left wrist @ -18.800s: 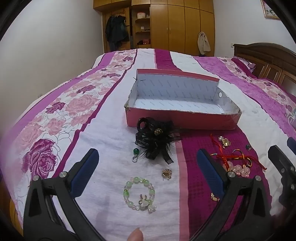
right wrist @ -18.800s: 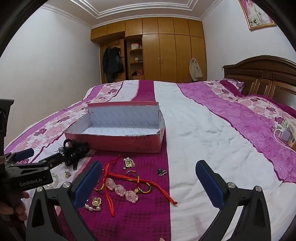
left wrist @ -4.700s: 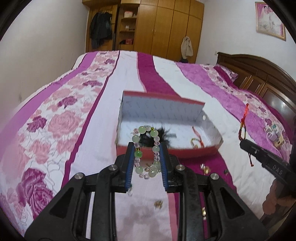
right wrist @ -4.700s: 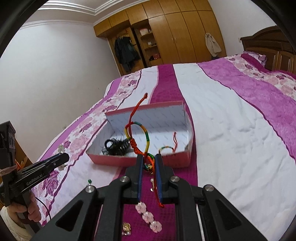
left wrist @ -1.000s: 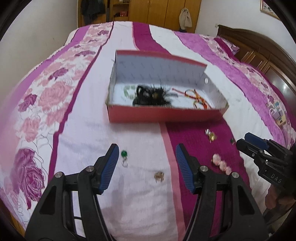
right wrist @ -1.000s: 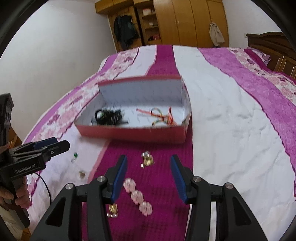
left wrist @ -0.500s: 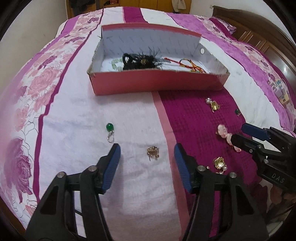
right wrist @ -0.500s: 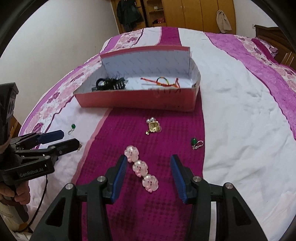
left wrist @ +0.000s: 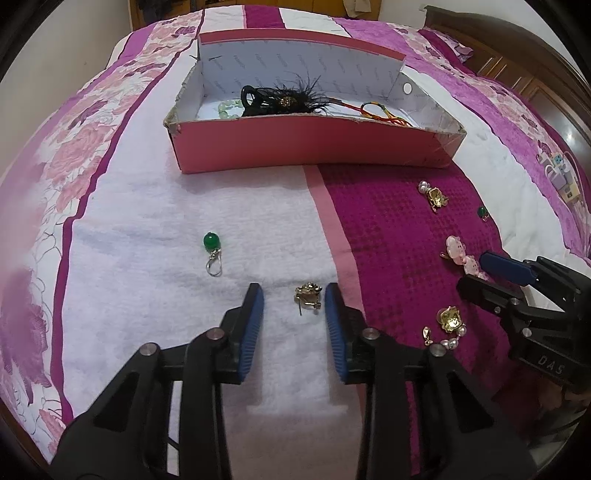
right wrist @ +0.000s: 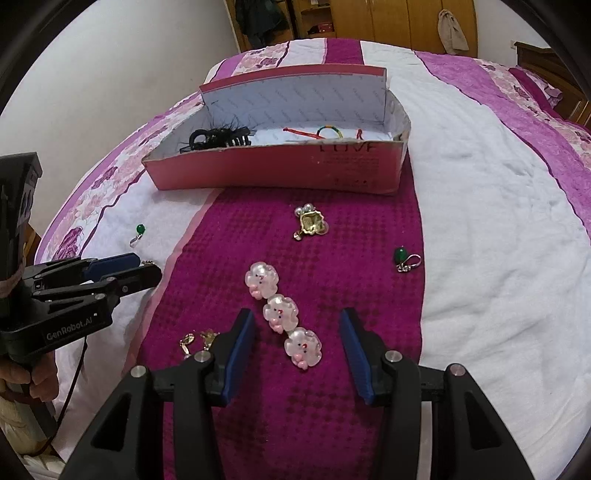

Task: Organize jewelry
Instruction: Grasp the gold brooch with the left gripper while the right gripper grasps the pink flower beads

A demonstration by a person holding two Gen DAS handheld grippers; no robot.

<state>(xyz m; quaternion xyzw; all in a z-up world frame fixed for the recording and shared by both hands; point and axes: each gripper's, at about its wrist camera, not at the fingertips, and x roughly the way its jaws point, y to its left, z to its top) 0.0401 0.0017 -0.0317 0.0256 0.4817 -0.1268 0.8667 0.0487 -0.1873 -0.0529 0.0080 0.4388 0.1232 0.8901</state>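
The left claw point(left wrist: 294, 301) hangs low over the bed point(left wrist: 155, 206) with a small gold earring point(left wrist: 308, 295) between its blue pads; its jaws have just been closing in, but a gap shows on both sides of the earring, so nothing is pinched yet. The right claw point(right wrist: 297, 334) stands half spread around the near end of a pink flower hair clip point(right wrist: 282, 314), its pads apart from it.

By my reading the job is partly done. In the pink box point(left wrist: 314, 142), ahead of both claws, already lie a black feathered hair clip point(left wrist: 280, 99), a green bead bracelet point(left wrist: 226, 107) and red and coloured cords point(left wrist: 380, 110). Still loose on the bed are the two pieces the claws frame, plus a green bead earring point(left wrist: 211, 251) ahead and to the left of the left claw, its twin point(right wrist: 404, 258) ahead and to the right of the right claw, a gold and pearl earring point(right wrist: 310, 221) straight ahead of the right claw near the box, and another gold and pearl earring point(left wrist: 448, 323) between the two claws.

Nothing blocks the way to the box; its near wall is low. The likelier trouble is the soft, fuzzy bedspread under such small flat pieces, and the two claws working close beside each other. A wardrobe point(right wrist: 388, 18) and wooden headboard point(left wrist: 517, 66) stand well beyond.
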